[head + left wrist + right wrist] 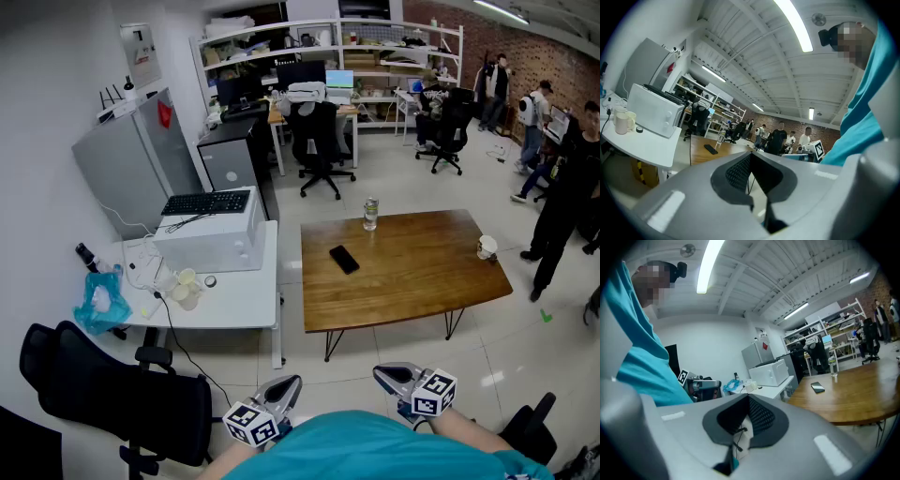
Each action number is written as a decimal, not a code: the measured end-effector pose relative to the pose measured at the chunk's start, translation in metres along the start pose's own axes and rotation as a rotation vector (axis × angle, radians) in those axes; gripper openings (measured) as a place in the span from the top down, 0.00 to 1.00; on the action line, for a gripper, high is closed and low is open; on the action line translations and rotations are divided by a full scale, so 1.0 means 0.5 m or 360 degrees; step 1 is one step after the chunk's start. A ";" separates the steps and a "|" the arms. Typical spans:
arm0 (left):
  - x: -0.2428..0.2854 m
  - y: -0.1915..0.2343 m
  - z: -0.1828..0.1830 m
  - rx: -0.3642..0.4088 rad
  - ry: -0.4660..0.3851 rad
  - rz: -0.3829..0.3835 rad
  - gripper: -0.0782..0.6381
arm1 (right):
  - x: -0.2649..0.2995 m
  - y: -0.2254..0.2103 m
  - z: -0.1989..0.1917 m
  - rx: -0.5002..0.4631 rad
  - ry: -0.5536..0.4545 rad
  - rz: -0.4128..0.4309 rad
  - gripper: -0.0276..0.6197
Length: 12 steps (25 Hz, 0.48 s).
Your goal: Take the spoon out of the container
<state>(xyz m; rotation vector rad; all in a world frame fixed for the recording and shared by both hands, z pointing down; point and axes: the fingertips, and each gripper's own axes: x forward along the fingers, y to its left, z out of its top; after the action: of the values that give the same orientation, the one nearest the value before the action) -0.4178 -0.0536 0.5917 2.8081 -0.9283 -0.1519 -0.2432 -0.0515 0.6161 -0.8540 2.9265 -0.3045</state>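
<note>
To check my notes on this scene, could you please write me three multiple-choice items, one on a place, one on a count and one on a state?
1. Where does the phone lie?
A. on the wooden table
B. on the white desk
C. on the floor

2. How many things are on the wooden table?
A. one
B. three
C. six

3. How do the jaws of the left gripper stand?
A. wide apart
B. shut on a spoon
C. shut with nothing between them

Answers:
1 A: the phone lies near the middle of the wooden top.
2 B: only the phone, a bottle and a cup are on it.
3 C: in the left gripper view the pads meet and nothing sits between them.
</note>
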 end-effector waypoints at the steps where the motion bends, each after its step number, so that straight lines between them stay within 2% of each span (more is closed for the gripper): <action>1: 0.005 0.001 -0.001 -0.0004 0.0000 0.0001 0.89 | -0.002 -0.005 0.001 0.0001 -0.0003 -0.0002 0.95; 5: 0.033 0.000 -0.005 -0.0056 0.0001 0.0015 0.89 | -0.015 -0.026 0.011 -0.0015 -0.0008 -0.0008 0.95; 9: 0.081 -0.030 0.002 -0.0006 0.0015 -0.0020 0.89 | -0.057 -0.049 0.032 -0.0019 -0.0022 -0.0016 0.95; 12: 0.137 -0.067 -0.006 -0.0021 0.0004 -0.0025 0.89 | -0.113 -0.079 0.044 -0.0040 -0.0017 -0.0020 0.95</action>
<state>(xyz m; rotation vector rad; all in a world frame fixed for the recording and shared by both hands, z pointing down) -0.3434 -0.0678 0.5851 2.8034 -0.9014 -0.1560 -0.1721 -0.0570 0.6042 -0.8747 2.9220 -0.2639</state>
